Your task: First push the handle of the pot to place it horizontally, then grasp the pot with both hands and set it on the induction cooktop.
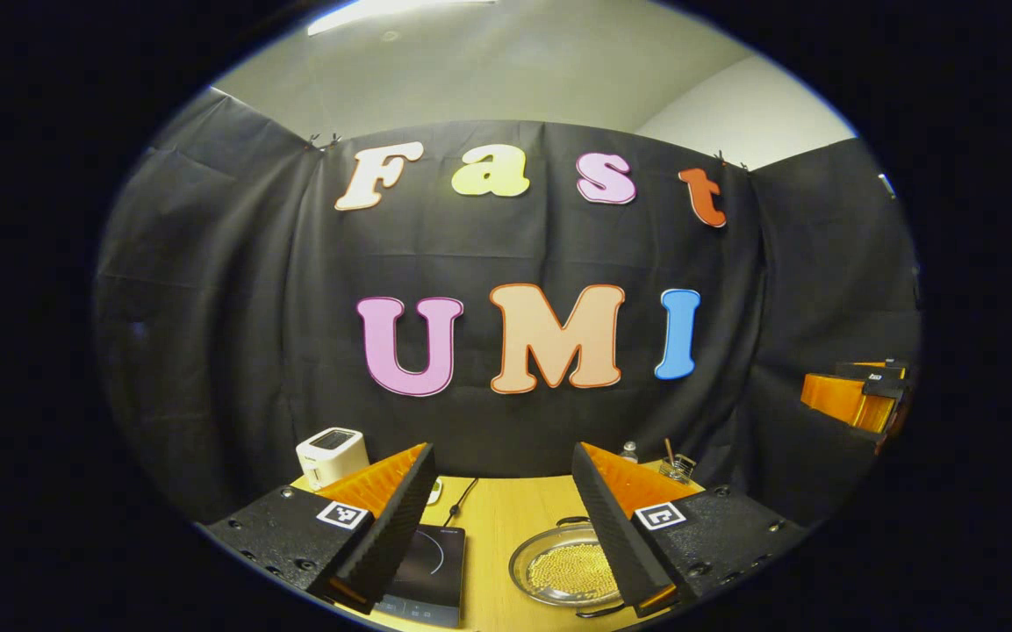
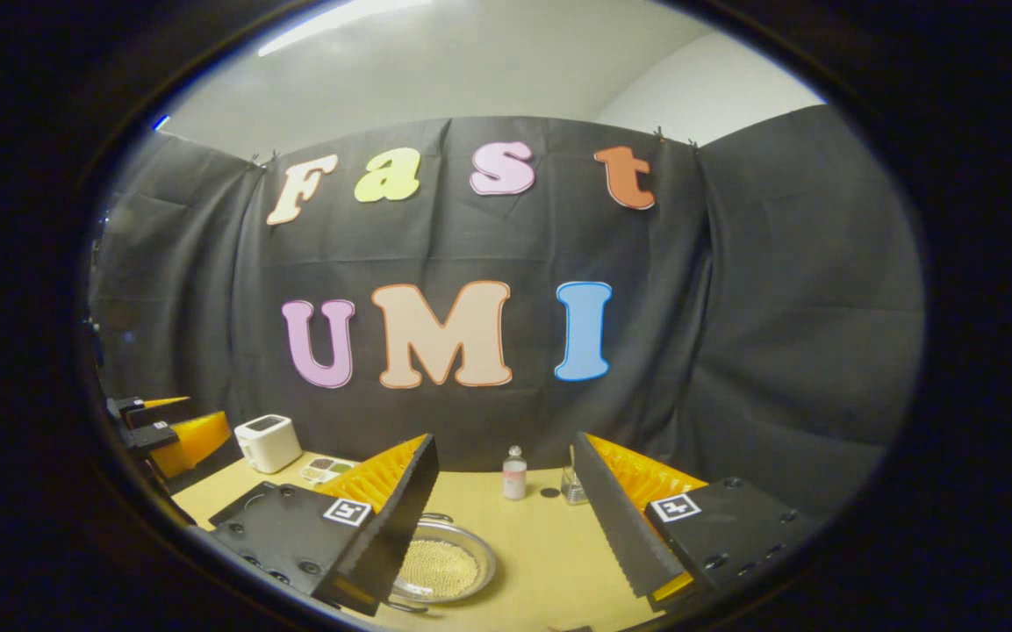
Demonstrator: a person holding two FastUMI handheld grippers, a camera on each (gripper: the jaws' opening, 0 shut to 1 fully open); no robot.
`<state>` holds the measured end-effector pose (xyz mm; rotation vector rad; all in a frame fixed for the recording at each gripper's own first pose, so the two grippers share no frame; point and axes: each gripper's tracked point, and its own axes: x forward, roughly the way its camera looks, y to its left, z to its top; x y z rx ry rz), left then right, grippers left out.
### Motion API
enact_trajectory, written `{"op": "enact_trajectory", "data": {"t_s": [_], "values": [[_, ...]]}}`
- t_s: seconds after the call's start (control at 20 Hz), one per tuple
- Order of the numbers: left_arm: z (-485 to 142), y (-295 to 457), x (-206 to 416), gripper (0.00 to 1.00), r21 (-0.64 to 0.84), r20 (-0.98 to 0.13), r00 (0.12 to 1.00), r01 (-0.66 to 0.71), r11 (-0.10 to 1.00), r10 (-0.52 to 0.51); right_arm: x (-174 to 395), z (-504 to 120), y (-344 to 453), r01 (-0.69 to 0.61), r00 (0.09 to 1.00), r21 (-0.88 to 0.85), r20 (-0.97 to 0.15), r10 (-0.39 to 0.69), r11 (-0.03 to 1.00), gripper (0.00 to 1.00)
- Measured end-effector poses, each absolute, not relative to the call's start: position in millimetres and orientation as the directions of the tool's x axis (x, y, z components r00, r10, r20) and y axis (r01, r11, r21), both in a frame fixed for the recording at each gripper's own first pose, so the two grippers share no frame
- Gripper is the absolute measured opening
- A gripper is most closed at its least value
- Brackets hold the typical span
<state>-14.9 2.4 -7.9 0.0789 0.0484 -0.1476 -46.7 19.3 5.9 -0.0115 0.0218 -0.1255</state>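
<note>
Hovering above the bench (image 2: 549, 535), both grippers are raised and hold nothing. The left gripper (image 1: 501, 527) has its jaws spread wide, framing the induction cooktop (image 1: 427, 566) at its left finger and the pot (image 1: 563, 570) at its right. The right gripper (image 2: 501, 527) is equally wide open, with the pot just inside its left finger.

The pot is a shallow, glass-lidded vessel with pale beads inside. It sits on the bench near the front edge, just beside the cooktop but apart from it. One dark handle shows at its far rim and another at its near rim, so the handles appear to run front to back.

Judgement: the push has not started. One finger should come down beside a handle and sweep it sideways with light pressure, so the pot turns in place and does not slide.

Surroundings: a white appliance (image 2: 267, 443) stands near the back left corner. A small bottle (image 2: 514, 472) and a glass holder (image 2: 572, 484) stand along the back edge. The cooktop's cable (image 1: 460, 496) trails toward the back. None of these obstructs the pot.
</note>
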Motion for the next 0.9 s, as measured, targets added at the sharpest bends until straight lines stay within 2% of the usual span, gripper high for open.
{"op": "enact_trajectory", "data": {"t_s": [0.05, 0.45, 0.5, 0.7, 0.8, 0.85, 0.9], "values": [[-11.3, 2.3, -15.7, 0.95, 0.065, -0.062, 0.986, 0.162, 0.985, -0.158, -50.5, 6.9, 21.3, 0.133, 0.991, -0.012, -0.024, -0.133, 0.991, 0.94], [-4.8, 17.4, -21.1, 0.95, 0.069, -0.054, 0.98, 0.193, 0.979, -0.19, -62.3, 8.9, 29.2, 0.176, 0.984, -0.031, -0.027, -0.177, 0.984, 0.94], [-4.1, 19.2, -22.6, 0.91, 0.075, -0.051, 0.98, 0.194, 0.978, -0.19, -63.1, 6.9, 30.6, 0.176, 0.984, -0.029, -0.03, -0.177, 0.984, 0.94], [-10.1, 26.0, -28.1, 0.91, 0.067, -0.064, 0.98, 0.194, 0.979, -0.19, -61.2, -0.6, 34.7, 0.175, 0.983, -0.037, -0.045, -0.177, 0.984, 0.94], [-9.0, 33.7, -27.9, 0.95, 0.066, -0.062, 0.983, 0.179, 0.982, -0.175, -59.4, -1.3, 41.0, 0.162, 0.986, -0.026, -0.042, -0.163, 0.986, 0.94], [-9.7, 37.7, -27.0, 0.95, 0.067, -0.06, 0.984, 0.169, 0.983, -0.165, -57.8, -1.6, 44.7, 0.154, 0.987, -0.017, -0.041, -0.154, 0.988, 0.99], [-8.3, 41.2, -25.8, 0.95, 0.069, -0.056, 0.986, 0.16, 0.985, -0.156, -55.3, -3.0, 48.4, 0.142, 0.989, -0.007, -0.041, -0.142, 0.99, 0.94]]}}
